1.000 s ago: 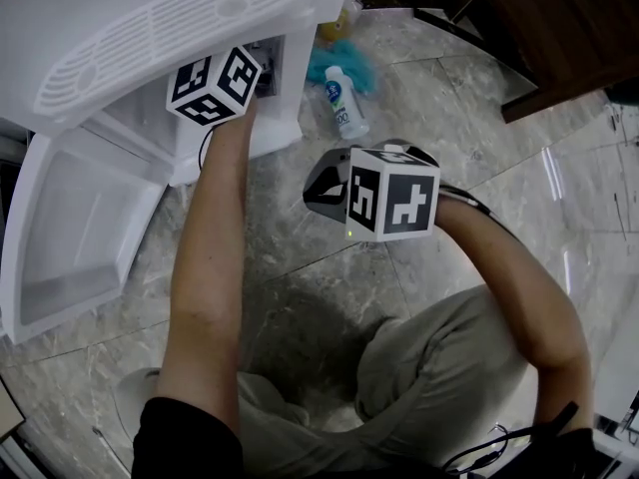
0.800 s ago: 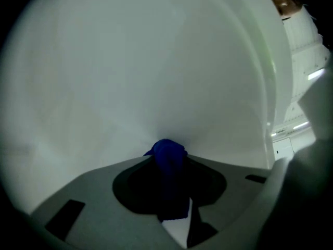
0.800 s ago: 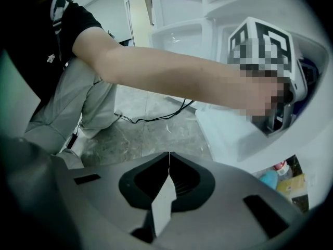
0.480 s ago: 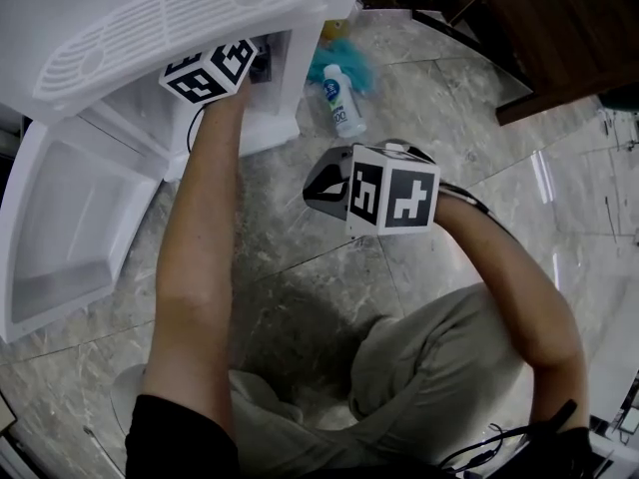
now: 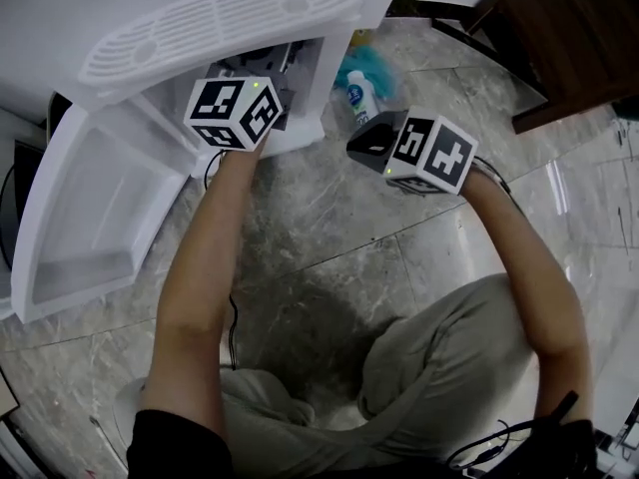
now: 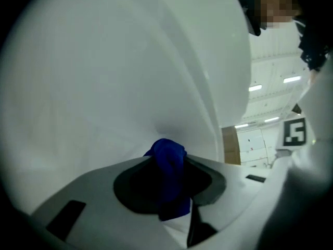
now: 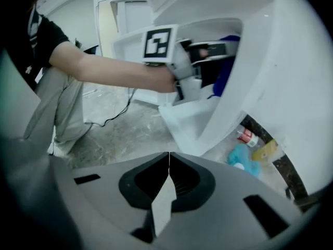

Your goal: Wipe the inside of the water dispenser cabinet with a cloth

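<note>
One cloth [image 6: 169, 187], long axis along L hand-held gripper [image 6: 167, 155], tip fwd.

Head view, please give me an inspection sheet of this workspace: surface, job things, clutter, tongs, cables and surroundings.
Surface: grey marbled floor, no spills seen.
Job's things: white water dispenser with its cabinet door swung open; blue cloth is inside the cabinet.
Clutter: white bottle and a teal item lie on the floor beside the dispenser.
Grippers: left tongs are shut on the blue cloth, inside the cabinet; right tongs are shut and empty, over the floor.
Cables: a black cable trails across the floor under the left arm.
Surroundings: dark wooden furniture stands to the right.
</note>
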Demonstrator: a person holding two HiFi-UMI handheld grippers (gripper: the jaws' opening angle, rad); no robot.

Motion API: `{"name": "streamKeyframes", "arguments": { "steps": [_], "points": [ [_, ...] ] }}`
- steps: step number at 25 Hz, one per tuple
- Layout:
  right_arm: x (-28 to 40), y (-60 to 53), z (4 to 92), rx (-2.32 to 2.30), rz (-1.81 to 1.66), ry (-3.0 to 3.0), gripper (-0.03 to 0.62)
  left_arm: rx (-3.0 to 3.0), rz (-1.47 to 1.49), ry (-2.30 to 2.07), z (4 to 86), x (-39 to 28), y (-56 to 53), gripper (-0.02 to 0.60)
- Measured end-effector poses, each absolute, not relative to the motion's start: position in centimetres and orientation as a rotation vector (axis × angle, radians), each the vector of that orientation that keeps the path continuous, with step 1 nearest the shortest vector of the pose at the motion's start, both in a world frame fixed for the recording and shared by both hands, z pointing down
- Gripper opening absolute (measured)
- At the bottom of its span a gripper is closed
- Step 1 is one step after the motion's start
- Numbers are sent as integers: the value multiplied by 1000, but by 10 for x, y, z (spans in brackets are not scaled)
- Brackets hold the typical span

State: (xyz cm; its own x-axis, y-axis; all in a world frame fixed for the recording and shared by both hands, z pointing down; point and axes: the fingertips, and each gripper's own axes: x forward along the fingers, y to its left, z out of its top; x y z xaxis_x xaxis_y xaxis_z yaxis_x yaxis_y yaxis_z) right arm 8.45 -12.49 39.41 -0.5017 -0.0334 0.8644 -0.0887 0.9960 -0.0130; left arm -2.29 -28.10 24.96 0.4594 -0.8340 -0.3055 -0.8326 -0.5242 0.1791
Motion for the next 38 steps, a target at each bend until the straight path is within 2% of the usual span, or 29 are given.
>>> {"name": "streamKeyframes", "arguments": {
  "steps": [6,10,14,15,16,17,24,32,35,38],
  "points": [
    [83,-166,367,353,393,-2305,-2,3031,3,-1202,268,-6,-229,103],
    [57,-170,340,380,661,-2482,-2,3137,205,-988,279,3,-182,103],
    [31,-156,313,342,777,-2614,14,3172,396,-848,328,11,-143,103],
    [29,-155,311,354,784,-2626,105,3173,440,-817,340,14,-139,103],
    [28,-154,311,371,790,-2631,244,3175,470,-793,349,17,-136,103],
    [28,-153,311,387,797,-2630,281,3182,484,-775,354,22,-133,103],
    [26,-147,332,419,894,-2570,305,3313,544,-831,350,47,-131,103],
    [19,-140,342,366,993,-2525,299,3467,614,-854,338,55,-123,103],
    [16,-137,341,314,967,-2510,216,3456,627,-816,341,54,-122,112],
    [20,-137,347,315,938,-2471,149,3420,590,-760,347,52,-122,172]
  ]
}}
